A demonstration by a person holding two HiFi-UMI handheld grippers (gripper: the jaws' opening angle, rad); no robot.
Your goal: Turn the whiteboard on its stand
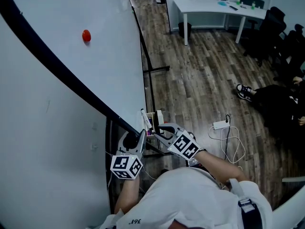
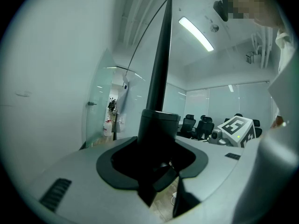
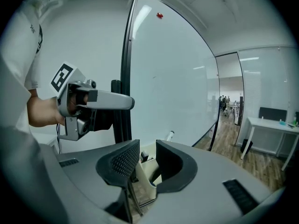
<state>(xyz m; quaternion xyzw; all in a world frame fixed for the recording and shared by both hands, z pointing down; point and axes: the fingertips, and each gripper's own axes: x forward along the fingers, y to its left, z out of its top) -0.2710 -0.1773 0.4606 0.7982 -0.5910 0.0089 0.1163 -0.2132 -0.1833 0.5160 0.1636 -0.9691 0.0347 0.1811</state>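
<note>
Two grippers meet at the lower corner of the whiteboard (image 1: pixel 71 13), which stands on the wood floor at the head view's left. We find the left gripper (image 2: pixel 156 148) clamped on the black frame (image 2: pixel 161 69), upright between its jaws. The right gripper (image 3: pixel 147 160) sits just beside it, jaws apart, the end of the tray (image 3: pixel 148 171) in the gap. One red magnet (image 1: pixel 86 35) sits on the whiteboard.
</note>
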